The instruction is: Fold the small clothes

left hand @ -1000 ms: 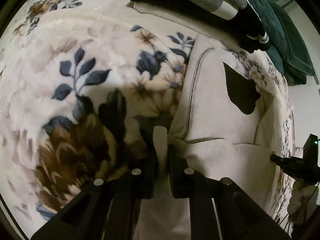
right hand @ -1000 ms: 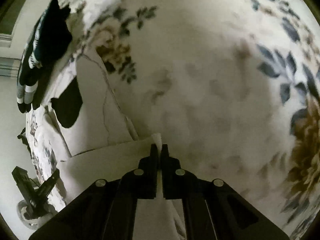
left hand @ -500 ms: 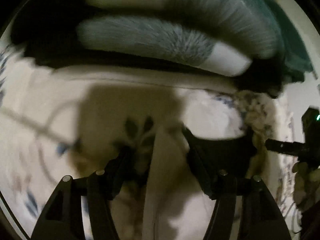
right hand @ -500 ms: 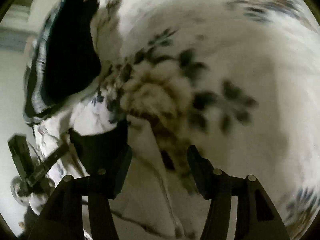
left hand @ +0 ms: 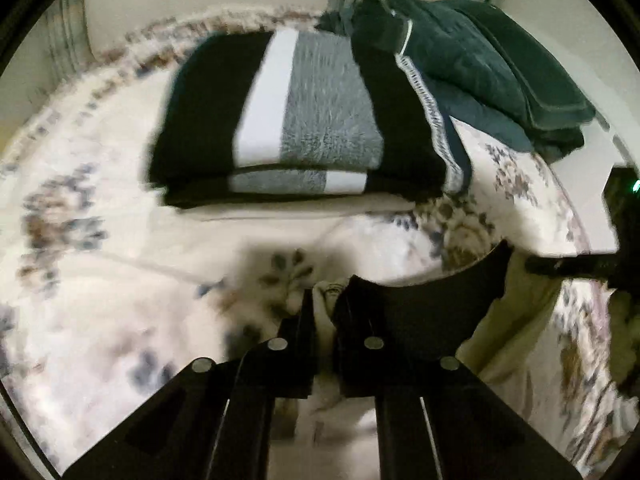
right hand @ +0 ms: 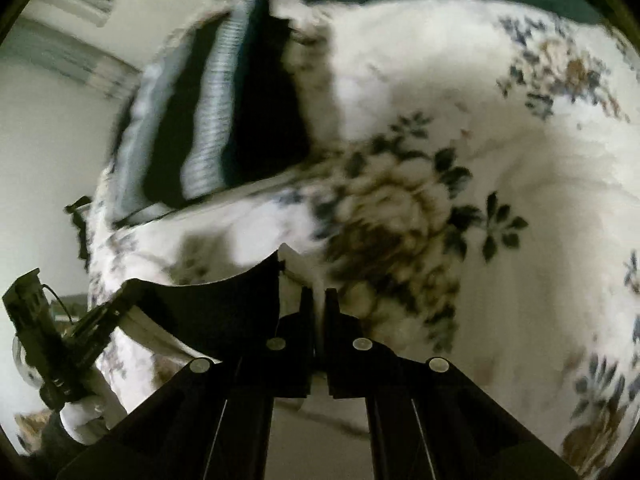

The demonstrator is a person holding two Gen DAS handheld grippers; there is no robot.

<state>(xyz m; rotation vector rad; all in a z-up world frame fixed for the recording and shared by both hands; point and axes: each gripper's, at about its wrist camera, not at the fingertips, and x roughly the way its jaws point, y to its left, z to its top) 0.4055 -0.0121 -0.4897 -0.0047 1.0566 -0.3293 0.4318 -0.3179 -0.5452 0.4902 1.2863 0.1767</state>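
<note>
A cream garment with a black patch (left hand: pixel 424 312) hangs between my two grippers above a floral blanket (left hand: pixel 100 280). My left gripper (left hand: pixel 324 304) is shut on a cream edge of it. My right gripper (right hand: pixel 318 300) is shut on another cream edge (right hand: pixel 296 264), with the black patch (right hand: pixel 208 316) stretched to its left. The right gripper (left hand: pixel 576 264) shows at the right edge of the left wrist view. The left gripper (right hand: pixel 52 344) shows at the left of the right wrist view.
A folded stack of black, white and grey fleece (left hand: pixel 304 120) lies on the blanket ahead, over a cream folded piece (left hand: pixel 320 208). Dark green folded items (left hand: pixel 500 68) sit behind to the right. A wall (right hand: pixel 52 120) and the bed's edge are at the left.
Both grippers opened briefly half a second ago, then shut again on the garment's edge. They have lifted it off the blanket, closer to the folded stack. Views are blurred with motion.
</note>
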